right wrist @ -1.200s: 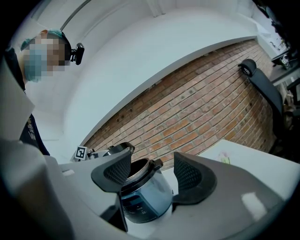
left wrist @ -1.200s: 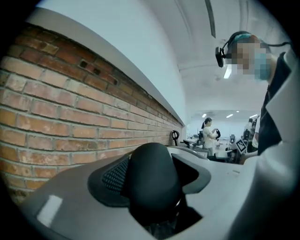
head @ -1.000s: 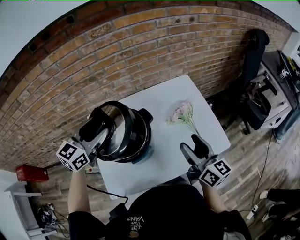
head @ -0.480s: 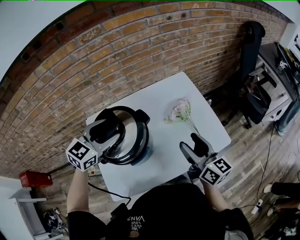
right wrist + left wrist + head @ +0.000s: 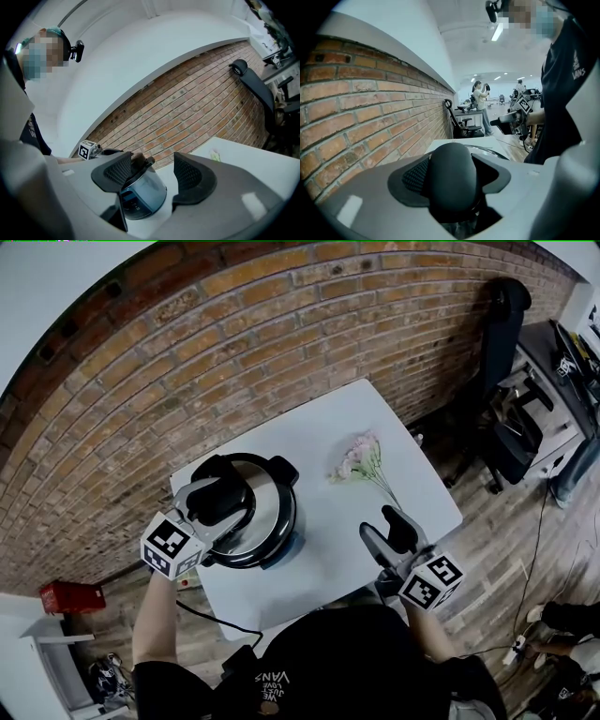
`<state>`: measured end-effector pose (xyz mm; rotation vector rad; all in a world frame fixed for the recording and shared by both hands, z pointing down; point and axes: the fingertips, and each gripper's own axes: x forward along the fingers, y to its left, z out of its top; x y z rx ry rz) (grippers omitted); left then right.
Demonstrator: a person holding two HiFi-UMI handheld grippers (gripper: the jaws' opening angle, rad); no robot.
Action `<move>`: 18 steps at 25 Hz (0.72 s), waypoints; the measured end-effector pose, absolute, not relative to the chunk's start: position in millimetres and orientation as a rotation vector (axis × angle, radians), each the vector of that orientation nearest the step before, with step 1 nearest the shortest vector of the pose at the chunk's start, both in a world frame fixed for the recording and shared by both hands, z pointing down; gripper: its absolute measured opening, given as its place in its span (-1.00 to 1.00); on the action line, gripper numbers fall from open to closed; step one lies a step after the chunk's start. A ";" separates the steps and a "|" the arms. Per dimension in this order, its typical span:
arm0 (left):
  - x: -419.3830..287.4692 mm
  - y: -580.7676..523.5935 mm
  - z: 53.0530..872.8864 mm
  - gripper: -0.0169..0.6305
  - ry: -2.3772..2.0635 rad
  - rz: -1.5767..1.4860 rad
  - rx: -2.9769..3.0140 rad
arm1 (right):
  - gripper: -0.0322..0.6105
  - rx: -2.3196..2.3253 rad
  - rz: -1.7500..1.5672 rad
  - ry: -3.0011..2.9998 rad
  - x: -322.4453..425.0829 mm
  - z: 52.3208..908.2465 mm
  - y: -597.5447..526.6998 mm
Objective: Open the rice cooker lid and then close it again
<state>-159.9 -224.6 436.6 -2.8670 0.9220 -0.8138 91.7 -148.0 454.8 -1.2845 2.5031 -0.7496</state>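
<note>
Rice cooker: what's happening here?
A person is working the rice cooker on the white table with two hand-held grippers. The left hand-held gripper is clamped on the black lid handle. The lid, tilted up a second ago, now lies flat on the cooker, though whether it has latched can't be judged. The right hand-held gripper hangs open and empty near the table's front edge, apart from the pink flowers.

The rice cooker lid (image 5: 266,514) is glossy polished metal rimmed in matt black plastic, the table (image 5: 323,442) smooth matt white, the wall (image 5: 234,352) rough brick, the floor (image 5: 497,531) wood planks.
</note>
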 end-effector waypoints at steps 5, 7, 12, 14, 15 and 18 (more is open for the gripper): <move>-161.9 -225.2 436.6 -0.09 0.900 -0.808 -2.874 | -0.04 -1.278 -0.753 2.508 88.5 455.2 -148.2; -161.5 -224.7 436.7 -0.09 0.889 -0.809 -2.873 | -0.04 -1.276 -0.754 2.512 87.5 455.6 -147.9; -162.4 -224.5 436.7 -0.08 0.808 -0.801 -2.878 | -0.04 -1.269 -0.764 2.524 82.1 458.5 -145.6; -162.2 -223.8 436.7 -0.08 0.789 -0.800 -2.880 | -0.04 -1.270 -0.770 2.527 80.3 459.9 -145.1; -161.5 -223.0 436.7 -0.08 0.780 -0.802 -2.877 | -0.04 -1.270 -0.772 2.528 79.7 460.5 -144.9; -156.6 -220.0 436.5 -0.08 0.711 -0.816 -2.855 | -0.04 -1.269 -0.775 2.532 77.9 461.5 -145.3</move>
